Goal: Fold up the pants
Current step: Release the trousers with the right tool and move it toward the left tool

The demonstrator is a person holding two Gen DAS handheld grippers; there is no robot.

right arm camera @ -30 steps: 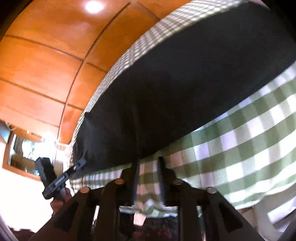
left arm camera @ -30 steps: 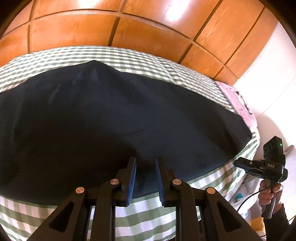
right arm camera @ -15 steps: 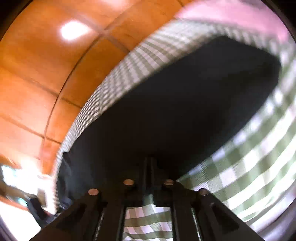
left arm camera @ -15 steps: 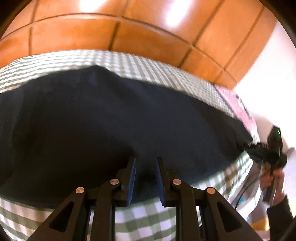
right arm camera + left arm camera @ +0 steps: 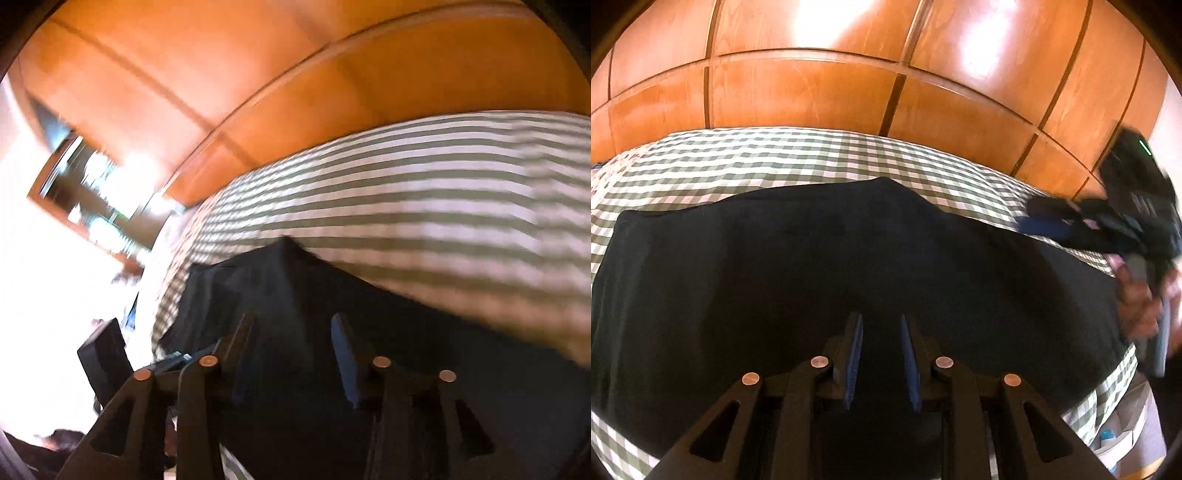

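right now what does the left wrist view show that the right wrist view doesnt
Only the left wrist view shows the whole spread of the dark pants, the right gripper over their far right side, the hand that holds it, and the left gripper open above the near edge.

Only the right wrist view shows a bright framed opening at the left and the right gripper's own open fingers, blurred.

Both show the pants on the green checked bedspread and the orange wood panels.
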